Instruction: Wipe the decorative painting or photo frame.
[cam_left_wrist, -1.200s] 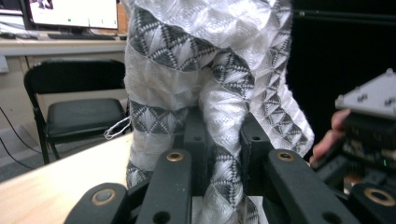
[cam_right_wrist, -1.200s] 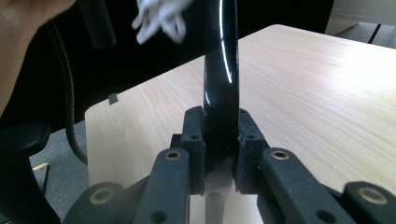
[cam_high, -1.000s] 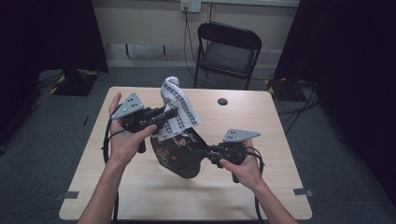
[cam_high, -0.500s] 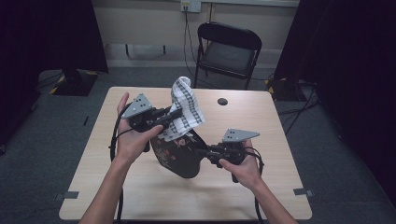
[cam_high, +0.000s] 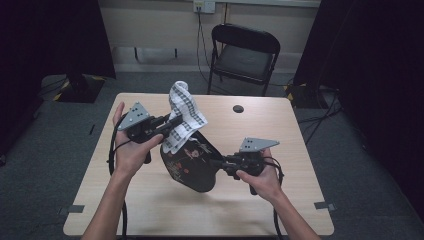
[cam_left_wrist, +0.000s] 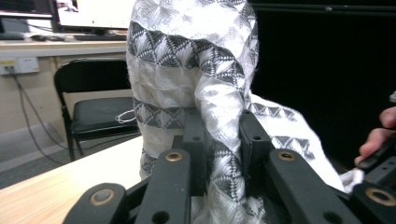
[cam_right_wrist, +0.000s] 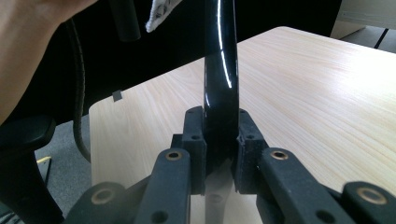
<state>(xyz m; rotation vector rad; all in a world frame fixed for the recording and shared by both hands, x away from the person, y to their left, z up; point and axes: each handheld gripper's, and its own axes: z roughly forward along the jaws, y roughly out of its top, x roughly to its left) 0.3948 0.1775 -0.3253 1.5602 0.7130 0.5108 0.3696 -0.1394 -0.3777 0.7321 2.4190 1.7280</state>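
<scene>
A white cloth with grey checks (cam_high: 182, 112) stands bunched above the upper rim of a black patterned plate (cam_high: 192, 162). My left gripper (cam_high: 177, 121) is shut on it. In the left gripper view the cloth (cam_left_wrist: 196, 70) is pinched between the jaws of the left gripper (cam_left_wrist: 219, 135) and rises well above them. My right gripper (cam_high: 214, 162) is shut on the plate's right edge and holds it tilted above the table. In the right gripper view the glossy black plate (cam_right_wrist: 220, 60) stands edge-on between the pads of the right gripper (cam_right_wrist: 220, 135).
The light wooden table (cam_high: 280, 130) has a small black round object (cam_high: 238, 108) at the back. A black folding chair (cam_high: 245, 50) stands behind the table. Dark curtains hang on both sides.
The left gripper carried the cloth a little to the right, then back left and slightly down against the plate's upper rim. The right hand and plate stayed still.
</scene>
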